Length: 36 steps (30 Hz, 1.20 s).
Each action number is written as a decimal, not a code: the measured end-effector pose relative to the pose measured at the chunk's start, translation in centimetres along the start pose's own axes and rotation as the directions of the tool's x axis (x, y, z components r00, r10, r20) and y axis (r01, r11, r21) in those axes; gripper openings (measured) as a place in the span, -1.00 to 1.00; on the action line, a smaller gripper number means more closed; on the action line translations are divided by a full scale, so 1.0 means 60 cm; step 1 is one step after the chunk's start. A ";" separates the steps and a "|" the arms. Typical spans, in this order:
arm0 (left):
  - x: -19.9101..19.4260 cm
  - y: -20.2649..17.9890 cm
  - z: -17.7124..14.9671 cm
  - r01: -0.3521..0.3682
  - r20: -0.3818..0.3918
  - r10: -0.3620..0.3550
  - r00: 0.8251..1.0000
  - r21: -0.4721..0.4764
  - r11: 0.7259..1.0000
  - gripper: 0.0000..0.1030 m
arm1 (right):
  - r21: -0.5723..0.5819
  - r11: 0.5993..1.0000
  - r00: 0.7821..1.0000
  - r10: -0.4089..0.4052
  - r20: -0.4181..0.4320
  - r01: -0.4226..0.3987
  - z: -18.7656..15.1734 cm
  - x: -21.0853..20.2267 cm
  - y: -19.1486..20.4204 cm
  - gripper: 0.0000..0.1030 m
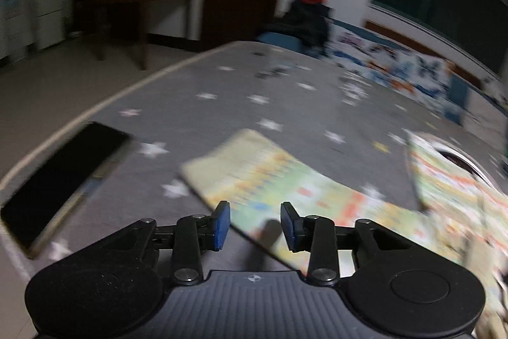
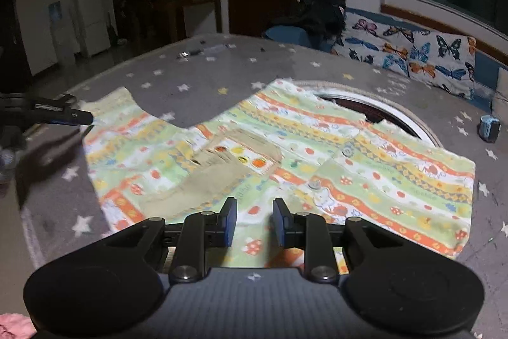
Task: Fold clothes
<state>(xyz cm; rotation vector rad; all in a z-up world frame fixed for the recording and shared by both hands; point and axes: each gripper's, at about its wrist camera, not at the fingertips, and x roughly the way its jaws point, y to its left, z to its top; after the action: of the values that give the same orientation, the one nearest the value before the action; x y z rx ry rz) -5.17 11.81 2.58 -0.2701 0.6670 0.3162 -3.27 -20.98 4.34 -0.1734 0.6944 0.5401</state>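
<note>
A small patterned garment (image 2: 317, 148) with green, orange and yellow bands lies flat on the grey star-print table cover (image 2: 206, 75). It has a beige collar and snap buttons. One sleeve (image 1: 285, 180) stretches across the blurred left wrist view. My left gripper (image 1: 255, 224) is open just short of that sleeve, with nothing between its blue pads. In the right wrist view the left gripper (image 2: 79, 116) sits at the sleeve's cuff on the left. My right gripper (image 2: 254, 223) is open over the garment's near hem and holds nothing.
A dark phone (image 1: 60, 183) lies near the table's left edge. A round white-rimmed opening (image 2: 397, 113) shows behind the garment. A small blue object (image 2: 490, 127) stands at the right. Small items (image 2: 193, 51) lie at the far edge. Beyond are a butterfly-print sofa (image 2: 412, 53) and dark clothes (image 2: 320, 11).
</note>
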 end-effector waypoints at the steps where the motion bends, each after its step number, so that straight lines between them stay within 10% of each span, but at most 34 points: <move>1: 0.007 0.009 0.005 -0.023 0.004 0.023 1.000 -0.018 1.000 -0.21 | -0.005 1.000 1.000 0.008 -0.002 -0.008 -0.001 -0.003 0.004 -0.50; 13: 0.055 0.027 0.030 -0.119 0.004 0.119 0.993 -0.025 0.993 -0.44 | -0.008 1.000 1.000 0.007 0.006 -0.007 -0.013 -0.019 0.014 -0.38; 16: 0.039 0.012 0.035 -0.072 0.020 0.072 0.997 -0.032 0.997 -0.81 | 0.006 1.000 1.000 0.000 0.018 0.000 -0.014 -0.030 0.009 -0.36; 23: -0.020 -0.040 0.052 0.103 0.071 -0.101 0.992 -0.028 0.994 -0.85 | 0.079 0.997 0.999 -0.011 0.037 0.008 -0.029 -0.057 -0.012 -0.36; 26: -0.071 -0.092 0.062 0.258 0.094 -0.258 0.962 0.014 0.966 -0.85 | 0.123 0.992 0.999 -0.027 0.043 0.021 -0.037 -0.068 -0.029 -0.36; 36: -0.166 -0.284 0.013 0.627 -0.001 -0.638 0.770 0.189 0.756 -0.85 | 0.287 0.956 0.994 -0.087 0.068 0.064 -0.071 -0.118 -0.105 -0.36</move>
<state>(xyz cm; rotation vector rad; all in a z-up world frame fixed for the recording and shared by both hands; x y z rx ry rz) -5.80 -5.52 11.98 -0.2974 0.4990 -0.3935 -6.85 -30.64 5.55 0.0912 0.6768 0.3660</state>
